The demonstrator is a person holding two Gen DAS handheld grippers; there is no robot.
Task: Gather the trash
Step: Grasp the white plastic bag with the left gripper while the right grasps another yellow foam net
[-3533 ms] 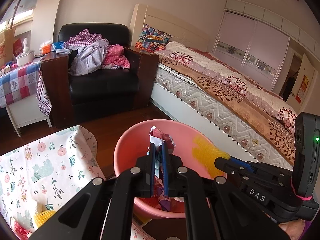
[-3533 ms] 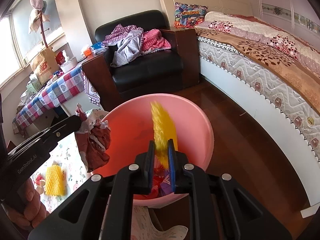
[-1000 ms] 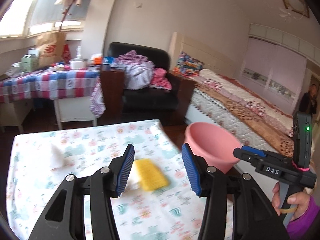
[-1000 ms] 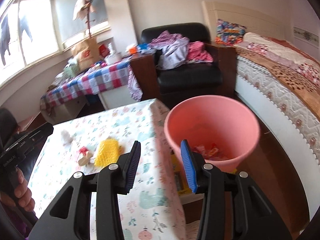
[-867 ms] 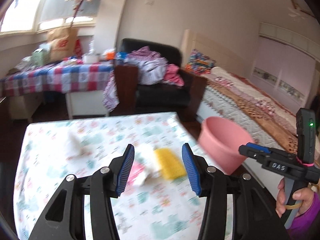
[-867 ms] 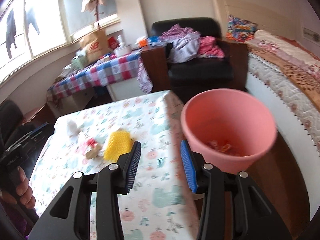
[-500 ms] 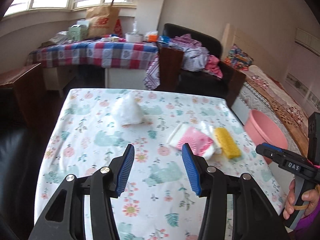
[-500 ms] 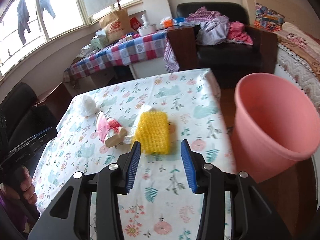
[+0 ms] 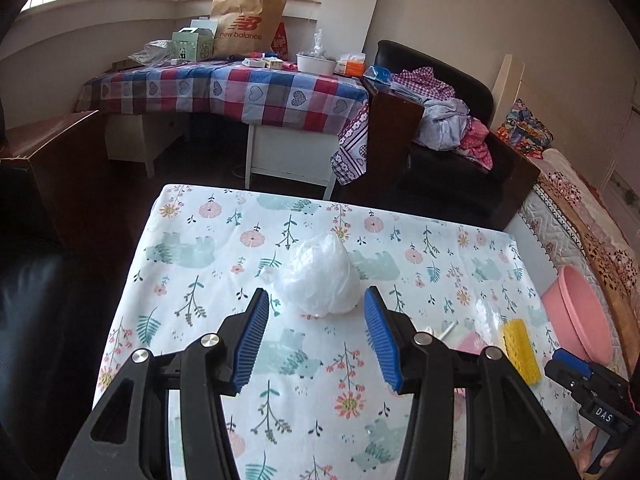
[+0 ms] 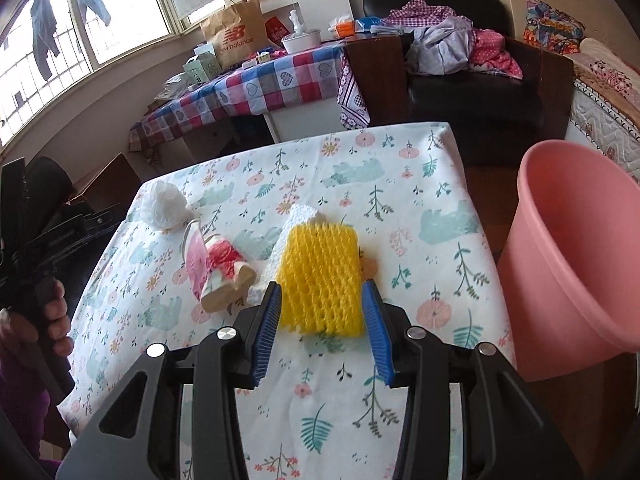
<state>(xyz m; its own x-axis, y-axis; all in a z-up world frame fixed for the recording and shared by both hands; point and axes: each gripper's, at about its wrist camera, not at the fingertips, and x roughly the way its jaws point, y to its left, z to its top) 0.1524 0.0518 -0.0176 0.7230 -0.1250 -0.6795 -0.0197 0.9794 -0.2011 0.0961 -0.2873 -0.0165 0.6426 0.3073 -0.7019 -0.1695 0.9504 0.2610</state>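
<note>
Two grippers poised over litter on a flowered tablecloth (image 10: 400, 168).
On the cloth: one white plastic wad (image 9: 320, 280), one yellow foam net (image 10: 320, 276), one pink-and-red wrapper (image 10: 212, 260); one pink bin (image 10: 576, 264) stands beside the table. The left gripper (image 9: 314, 340) is spread wide, the wad just ahead, untouched; the right gripper (image 10: 322, 330) stands apart, framing the net's near end, holding nothing.

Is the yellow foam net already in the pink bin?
Not yet. The yellow foam net lies flat on the floral tablecloth, beside the pink bin.
</note>
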